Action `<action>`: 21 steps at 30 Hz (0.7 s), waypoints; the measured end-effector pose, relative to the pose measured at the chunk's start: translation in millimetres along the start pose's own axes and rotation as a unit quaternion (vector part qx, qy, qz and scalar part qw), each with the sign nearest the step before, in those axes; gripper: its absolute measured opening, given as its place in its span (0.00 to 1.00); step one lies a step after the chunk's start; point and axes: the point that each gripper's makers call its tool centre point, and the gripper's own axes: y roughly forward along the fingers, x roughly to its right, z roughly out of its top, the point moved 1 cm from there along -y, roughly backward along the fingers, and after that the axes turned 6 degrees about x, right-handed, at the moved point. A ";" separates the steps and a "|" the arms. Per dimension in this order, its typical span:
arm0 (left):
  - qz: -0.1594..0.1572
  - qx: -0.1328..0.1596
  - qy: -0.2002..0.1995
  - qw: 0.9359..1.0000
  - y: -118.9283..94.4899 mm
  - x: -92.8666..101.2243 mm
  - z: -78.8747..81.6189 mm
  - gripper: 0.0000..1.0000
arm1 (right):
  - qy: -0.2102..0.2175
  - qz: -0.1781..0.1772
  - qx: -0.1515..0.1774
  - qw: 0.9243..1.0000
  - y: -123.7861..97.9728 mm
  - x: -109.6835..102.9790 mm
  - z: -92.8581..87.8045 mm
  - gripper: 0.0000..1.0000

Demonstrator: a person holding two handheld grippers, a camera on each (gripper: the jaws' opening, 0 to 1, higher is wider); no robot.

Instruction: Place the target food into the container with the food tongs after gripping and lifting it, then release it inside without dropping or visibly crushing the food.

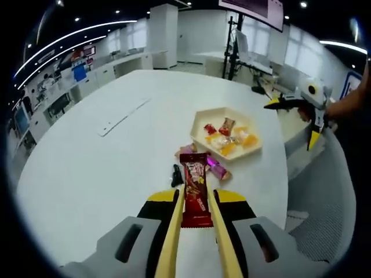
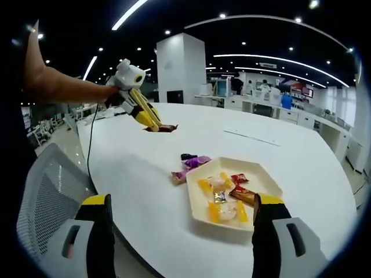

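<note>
Left gripper [image 1: 197,200]: yellow tongs [image 1: 174,231] pinch a red snack bar [image 1: 195,191], raised above the white surface [image 1: 104,174]. Right gripper [image 2: 182,217]: fingers spread wide, close over the cream tray [image 2: 200,214] of wrapped candies. Right gripper view shows the bar held clear of the surface.

**Left gripper clamped, right gripper wide**

The left gripper [image 1: 197,202] holds its yellow tongs closed on a red snack bar [image 1: 196,194], raised above the white table [image 1: 104,174]. The right gripper [image 2: 182,217] hangs over the table's near edge, jaws spread far apart and holding nothing.
</note>
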 end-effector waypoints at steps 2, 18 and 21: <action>-0.001 -0.001 0.002 1.000 0.0 1.8 1.8 0.20 | -0.001 -0.001 0.000 1.000 0.0 0.7 -0.2 0.99; -0.013 -0.001 0.016 1.000 9.8 11.9 18.0 0.20 | -0.001 -0.001 0.003 1.000 -0.2 -0.1 1.9 0.99; -0.014 -0.002 0.020 1.000 13.9 12.4 22.2 0.20 | -0.001 0.000 0.001 1.000 0.1 0.2 0.9 0.99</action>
